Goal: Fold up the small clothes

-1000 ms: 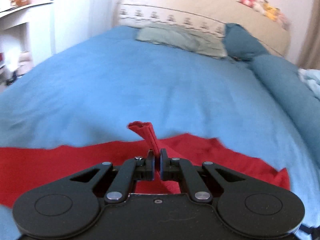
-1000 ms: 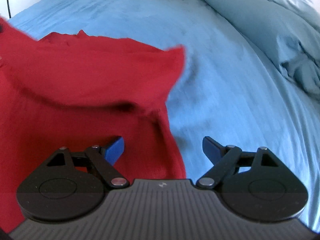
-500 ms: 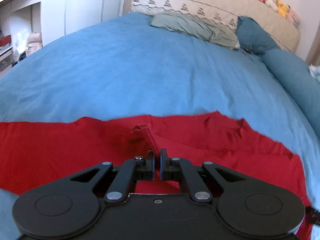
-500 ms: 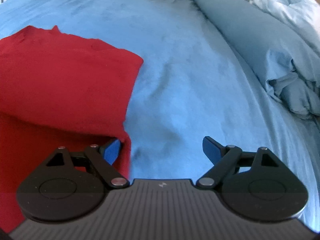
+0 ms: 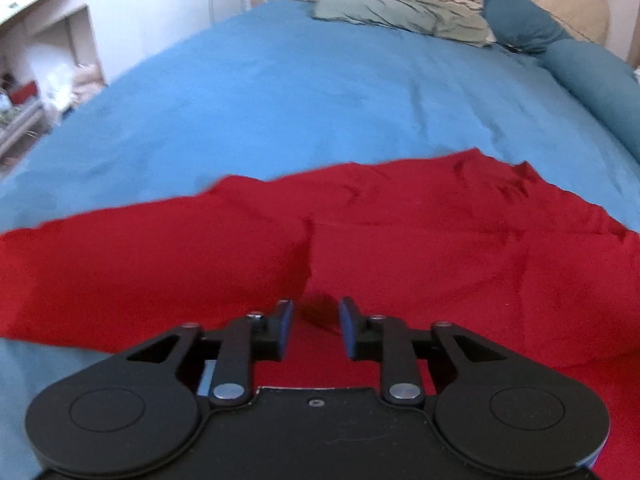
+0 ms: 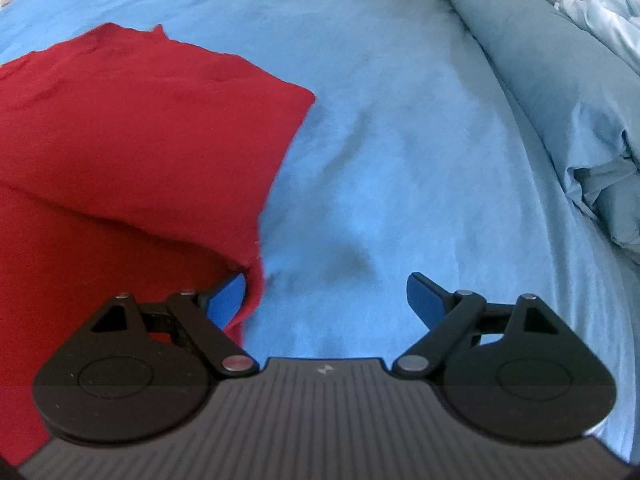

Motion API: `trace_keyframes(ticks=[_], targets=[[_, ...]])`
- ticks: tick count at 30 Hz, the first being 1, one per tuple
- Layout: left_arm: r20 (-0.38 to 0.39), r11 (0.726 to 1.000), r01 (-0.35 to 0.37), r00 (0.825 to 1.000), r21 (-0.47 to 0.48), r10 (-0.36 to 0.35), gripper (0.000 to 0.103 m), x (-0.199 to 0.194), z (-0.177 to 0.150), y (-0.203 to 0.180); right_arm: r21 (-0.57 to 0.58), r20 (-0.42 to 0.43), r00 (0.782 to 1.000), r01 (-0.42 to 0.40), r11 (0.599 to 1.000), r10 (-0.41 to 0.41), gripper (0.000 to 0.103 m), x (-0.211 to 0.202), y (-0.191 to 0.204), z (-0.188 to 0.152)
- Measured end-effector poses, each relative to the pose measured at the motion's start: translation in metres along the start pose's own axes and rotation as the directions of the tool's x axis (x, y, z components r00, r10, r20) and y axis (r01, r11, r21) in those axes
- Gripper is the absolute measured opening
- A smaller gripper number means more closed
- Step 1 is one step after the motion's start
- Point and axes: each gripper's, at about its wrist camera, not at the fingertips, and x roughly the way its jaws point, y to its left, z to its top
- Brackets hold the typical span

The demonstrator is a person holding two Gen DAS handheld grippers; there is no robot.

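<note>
Lying below opening left hand-held gripper (image 5: 316,330): red garment (image 5: 400,248).

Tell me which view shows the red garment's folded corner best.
Right wrist. The red garment shows its top layer ending in a clear corner on the blue sheet. The left wrist view shows the garment as a wide band, with that corner at the frame's edge.
</note>
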Motion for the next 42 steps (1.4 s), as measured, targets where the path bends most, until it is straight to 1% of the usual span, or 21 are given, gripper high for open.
trace_keyframes(ticks=[2, 4, 5, 7, 9, 12, 13, 16, 17, 20, 24, 26, 28, 29, 30, 31, 33, 35, 38, 40, 42], targets=[[0.029, 1.000, -0.005, 1.000, 0.016, 0.005, 0.039, -0.013, 0.002, -0.001, 0.031, 0.063, 0.994, -0.090, 0.996, 0.087, 0.103, -0.019, 0.009, 0.007], [0.056, 0.999, 0.013, 0.998, 0.039, -0.015, 0.048, -0.021, 0.007, -0.007, 0.055, 0.109, 0.980, -0.175, 0.983, 0.168, 0.103, -0.027, 0.023, 0.014], [0.064, 0.998, 0.025, 0.998, 0.051, -0.028, 0.052, -0.022, 0.010, -0.012, 0.064, 0.116, 0.975, -0.199, 0.978, 0.191, 0.103, -0.025, 0.031, 0.018], [0.069, 0.996, 0.054, 0.996, 0.066, -0.059, 0.052, -0.016, 0.018, -0.024, 0.080, 0.119, 0.968, -0.230, 0.970, 0.220, 0.103, -0.012, 0.048, 0.024], [0.061, 0.995, 0.072, 0.995, 0.066, -0.077, 0.052, -0.006, 0.024, -0.034, 0.111, 0.110, 0.969, -0.233, 0.966, 0.221, 0.103, 0.006, 0.058, 0.026], [0.053, 0.993, 0.101, 0.993, 0.055, -0.104, 0.052, 0.007, 0.028, -0.042, 0.179, 0.049, 0.977, -0.215, 0.960, 0.210, 0.103, 0.034, 0.052, 0.015], [0.043, 0.993, 0.108, 0.993, 0.054, -0.110, 0.052, 0.011, 0.028, -0.044, 0.202, 0.090, 0.969, -0.242, 0.949, 0.228, 0.103, 0.032, 0.045, 0.008], [0.010, 0.991, 0.121, 0.993, 0.058, -0.121, 0.052, 0.019, 0.026, -0.046, 0.169, 0.065, 0.971, -0.239, 0.956, 0.231, 0.103, 0.026, 0.042, 0.009], [0.002, 0.991, 0.121, 0.993, 0.063, -0.122, 0.052, 0.021, 0.023, -0.047, 0.152, 0.061, 0.972, -0.234, 0.960, 0.227, 0.103, 0.023, 0.042, 0.013], [-0.018, 0.988, 0.134, 0.991, 0.077, -0.133, 0.052, 0.026, 0.017, -0.049, 0.105, 0.131, 0.964, -0.246, 0.964, 0.232, 0.103, 0.016, 0.042, 0.033], [-0.060, 0.991, 0.122, 0.991, 0.062, -0.119, 0.052, 0.039, 0.006, -0.047, 0.103, 0.182, 0.957, -0.249, 0.963, 0.228, 0.103, 0.043, 0.043, 0.075], [-0.049, 0.990, 0.125, 0.991, 0.059, -0.122, 0.052, 0.039, 0.003, -0.046, 0.118, 0.170, 0.966, -0.216, 0.969, 0.195, 0.103, 0.067, 0.041, 0.088], [-0.049, 0.990, 0.126, 0.991, 0.057, -0.123, 0.052, 0.039, 0.002, -0.046, 0.153, 0.108, 0.979, -0.186, 0.971, 0.171, 0.103, 0.099, 0.035, 0.094], [-0.050, 0.990, 0.128, 0.991, 0.053, -0.126, 0.052, 0.040, 0.002, -0.045, 0.177, 0.130, 0.972, -0.215, 0.960, 0.194, 0.103, 0.106, 0.028, 0.091], [-0.050, 0.990, 0.131, 0.990, 0.050, -0.128, 0.052, 0.040, 0.002, -0.044, 0.192, 0.147, 0.972, -0.207, 0.959, 0.181, 0.103, 0.107, 0.025, 0.090], [-0.050, 0.990, 0.134, 0.990, 0.048, -0.131, 0.052, 0.040, 0.001, -0.042, 0.197, 0.136, 0.976, -0.197, 0.960, 0.172, 0.103, 0.109, 0.023, 0.091], [-0.053, 0.990, 0.134, 0.990, 0.053, -0.131, 0.052, 0.037, 0.002, -0.041, 0.209, 0.125, 0.977, -0.197, 0.958, 0.174, 0.103, 0.103, 0.021, 0.093], [-0.044, 0.991, 0.117, 0.993, 0.065, -0.114, 0.052, 0.029, 0.004, -0.042, 0.173, 0.137, 0.977, -0.188, 0.967, 0.165, 0.103, 0.084, 0.027, 0.093], [-0.016, 0.990, 0.110, 0.994, 0.092, -0.109, 0.053, 0.013, 0.001, -0.040, 0.107, 0.196, 0.951, -0.264, 0.959, 0.240, 0.103, 0.046, 0.039, 0.074], [-0.037, 0.988, 0.122, 0.992, 0.094, -0.119, 0.054, 0.009, -0.004, -0.040, 0.092, 0.187, 0.943, -0.296, 0.951, 0.275, 0.103, 0.031, 0.047, 0.058], [-0.060, 0.988, 0.128, 0.991, 0.089, -0.123, 0.054, 0.012, -0.010, -0.038, 0.097, 0.157, 0.943, -0.310, 0.946, 0.293, 0.103, 0.025, 0.053, 0.041]])
